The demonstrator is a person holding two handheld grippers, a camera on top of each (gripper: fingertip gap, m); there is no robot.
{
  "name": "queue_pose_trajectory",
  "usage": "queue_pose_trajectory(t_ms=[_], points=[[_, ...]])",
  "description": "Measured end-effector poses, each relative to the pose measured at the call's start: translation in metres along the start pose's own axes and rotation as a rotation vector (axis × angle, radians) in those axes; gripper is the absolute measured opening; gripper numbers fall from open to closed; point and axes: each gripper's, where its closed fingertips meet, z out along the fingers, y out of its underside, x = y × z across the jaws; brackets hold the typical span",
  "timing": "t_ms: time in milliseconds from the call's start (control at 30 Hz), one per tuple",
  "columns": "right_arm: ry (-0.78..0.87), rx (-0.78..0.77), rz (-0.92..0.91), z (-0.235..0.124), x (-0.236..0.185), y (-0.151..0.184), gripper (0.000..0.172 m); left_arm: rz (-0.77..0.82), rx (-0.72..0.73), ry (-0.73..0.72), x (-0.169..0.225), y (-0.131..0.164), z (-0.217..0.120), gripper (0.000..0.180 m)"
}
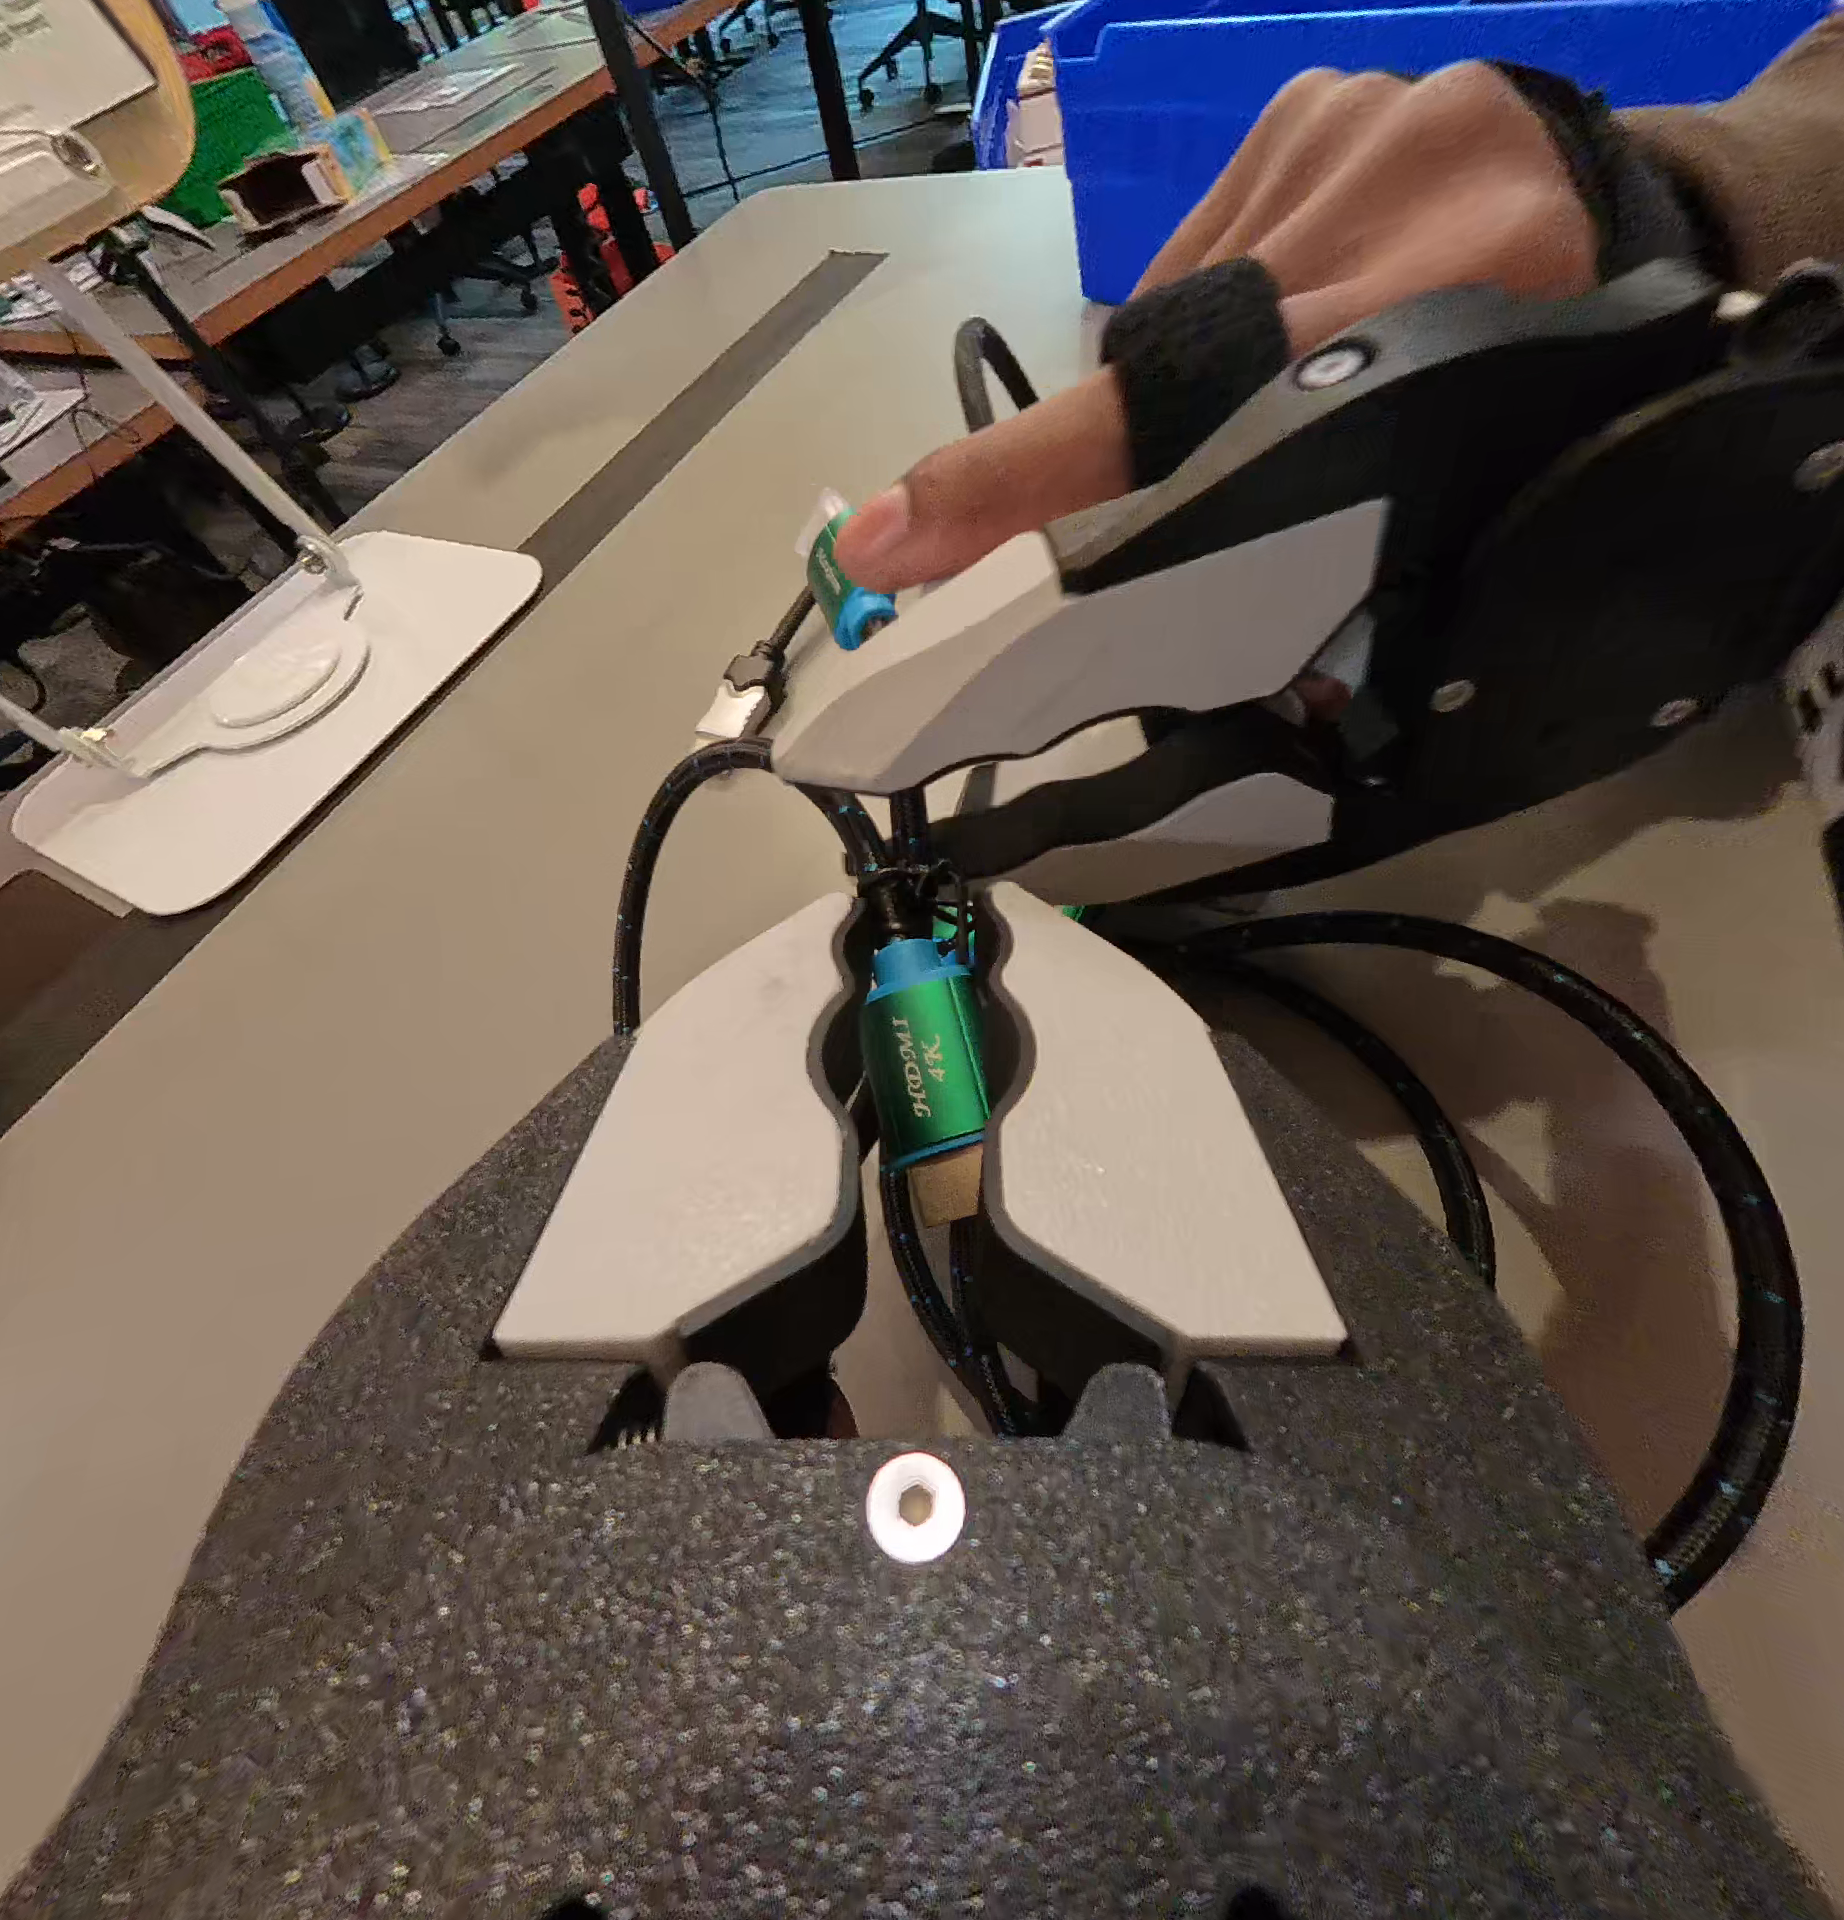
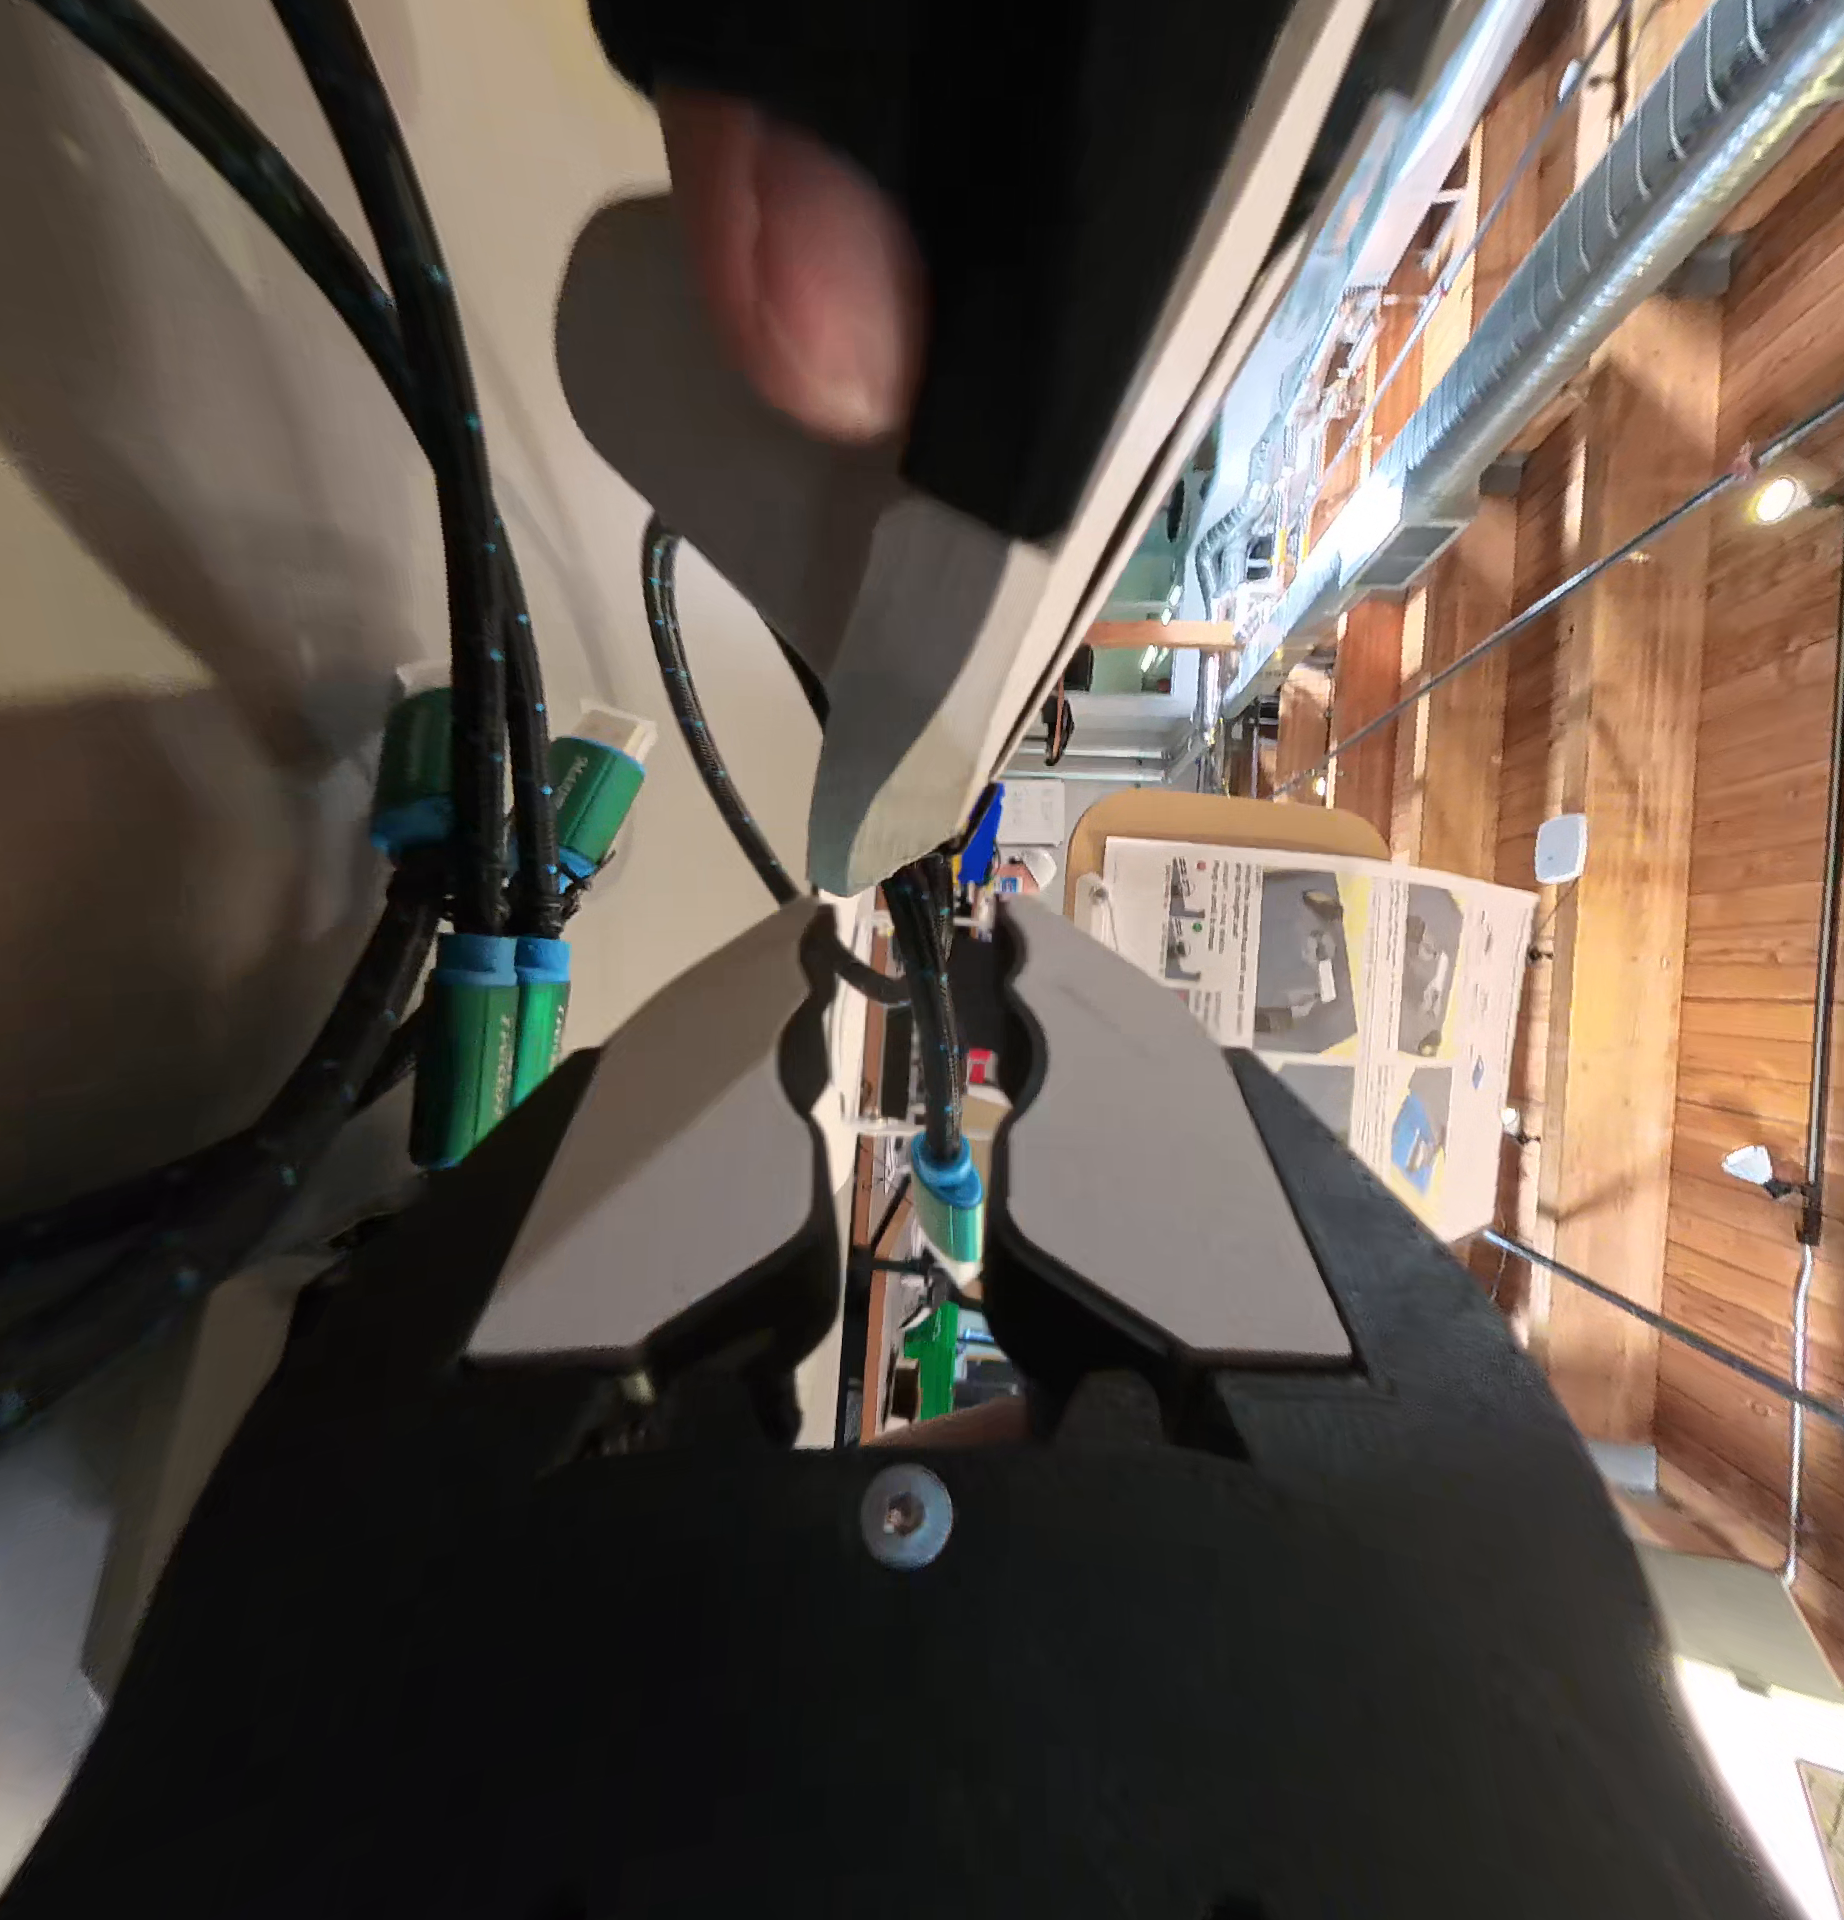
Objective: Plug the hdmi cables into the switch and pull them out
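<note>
Cables fill the middle of both views. Your left gripper (image 1: 923,909) is closed on a green plug (image 1: 923,1070) with a blue collar, gripped low between the fingers at centre frame; its black braided cable (image 1: 1718,1195) runs out past the fingertips and loops off to the right over the grey table (image 1: 274,1091).

Your right gripper (image 1: 902,790) comes in from the right of the left view, tips just above the left gripper's tips. In its own view a braided cable and a second green plug (image 2: 944,1205) lie between its fingers, but I cannot tell whether the pads press on them. Your right forefinger (image 1: 980,499) touches another green plug (image 1: 845,582) above that gripper.

More green plugs (image 2: 482,1039) bunch at left centre of the right view. A white lamp base (image 1: 274,717) sits at left, a blue bin (image 1: 1365,135) at upper right.
</note>
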Motion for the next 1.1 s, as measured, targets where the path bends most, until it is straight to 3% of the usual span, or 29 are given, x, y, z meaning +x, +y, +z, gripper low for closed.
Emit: queue_pose_trajectory(t_ms=[67, 467, 600, 833, 967, 1100], points=[[0.02, -0.005, 0.016, 0.0, 0.001, 0.003, 0.008, 0.026, 0.005, 0.022, 0.006, -0.002, 0.0, 0.019], [0.085, 0.035, 0.144, -0.005, 0.016, 0.02, 0.006, 0.041, 0.158, 0.193, 0.006, -0.023, -0.034, 0.047], [0.103, 0.044, 0.144, -0.007, 0.02, 0.023, 0.006, -0.038, 0.158, 0.252, -0.001, -0.018, -0.041, 0.044], [0.161, 0.173, 0.068, -0.015, 0.025, 0.005, 0.006, -0.348, 0.166, 0.476, 0.006, -0.019, -0.046, 0.037], [0.177, 0.316, -0.001, -0.024, 0.023, -0.017, 0.007, -0.388, 0.121, 0.579, 0.024, -0.017, -0.046, 0.037], [0.191, 0.353, -0.038, -0.026, 0.022, -0.027, 0.007, -0.395, 0.042, 0.643, 0.043, -0.012, -0.042, 0.034]])
